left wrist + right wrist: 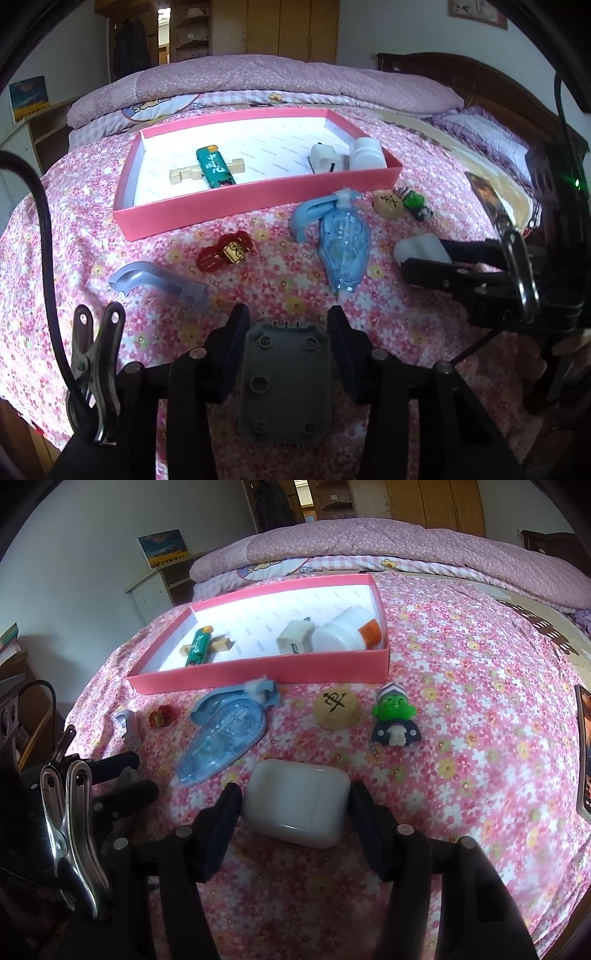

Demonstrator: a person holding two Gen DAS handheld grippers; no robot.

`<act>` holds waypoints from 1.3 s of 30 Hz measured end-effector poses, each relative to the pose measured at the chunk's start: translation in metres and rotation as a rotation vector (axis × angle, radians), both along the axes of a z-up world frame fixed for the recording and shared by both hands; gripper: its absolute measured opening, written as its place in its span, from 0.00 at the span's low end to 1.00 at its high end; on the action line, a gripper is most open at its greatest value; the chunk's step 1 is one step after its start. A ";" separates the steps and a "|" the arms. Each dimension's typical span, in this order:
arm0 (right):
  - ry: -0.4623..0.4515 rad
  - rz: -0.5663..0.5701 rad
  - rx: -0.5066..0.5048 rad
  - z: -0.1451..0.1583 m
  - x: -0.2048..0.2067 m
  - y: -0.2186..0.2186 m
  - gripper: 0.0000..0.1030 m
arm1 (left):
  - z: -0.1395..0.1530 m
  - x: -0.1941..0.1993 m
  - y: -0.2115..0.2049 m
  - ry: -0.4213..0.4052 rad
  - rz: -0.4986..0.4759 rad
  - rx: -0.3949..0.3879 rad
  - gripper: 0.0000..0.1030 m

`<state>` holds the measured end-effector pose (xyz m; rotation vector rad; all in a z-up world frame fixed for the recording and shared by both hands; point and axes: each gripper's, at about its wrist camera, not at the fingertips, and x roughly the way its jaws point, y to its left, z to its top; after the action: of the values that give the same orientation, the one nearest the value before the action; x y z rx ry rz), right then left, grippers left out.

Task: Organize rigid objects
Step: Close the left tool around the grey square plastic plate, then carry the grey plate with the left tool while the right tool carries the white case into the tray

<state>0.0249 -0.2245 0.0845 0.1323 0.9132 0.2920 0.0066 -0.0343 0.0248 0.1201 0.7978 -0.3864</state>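
Nearest, the left tongs (286, 325) are clamped on one flat grey moulded-plastic plate (283, 384) with round bosses. The right tongs (295, 801) stand apart around one smooth, rounded white plastic case (295, 805) lying on the floral bedsheet (461, 701). Farther off lie one translucent blue correction-tape dispenser (221, 734), one round wooden chess piece (337, 709) and one green figurine (395, 716). Beyond, one shallow pink cardboard box (258, 679) holds four items: green lighter (197, 650), wooden cross, white charger, white bottle.
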 end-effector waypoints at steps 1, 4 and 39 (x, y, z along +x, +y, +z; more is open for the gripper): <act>0.000 0.000 0.001 0.000 0.000 0.000 0.59 | 0.001 0.000 0.001 0.001 0.003 -0.007 0.45; -0.001 -0.005 0.005 0.000 0.000 0.000 0.59 | 0.005 -0.001 0.003 -0.001 0.014 -0.016 0.45; -0.074 0.034 0.079 0.034 0.005 -0.002 0.59 | 0.050 0.023 0.016 -0.063 0.108 -0.048 0.45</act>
<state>0.0301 -0.2263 0.1182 0.1780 0.8316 0.3626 0.0300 -0.0187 0.0743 0.0437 0.7292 -0.2983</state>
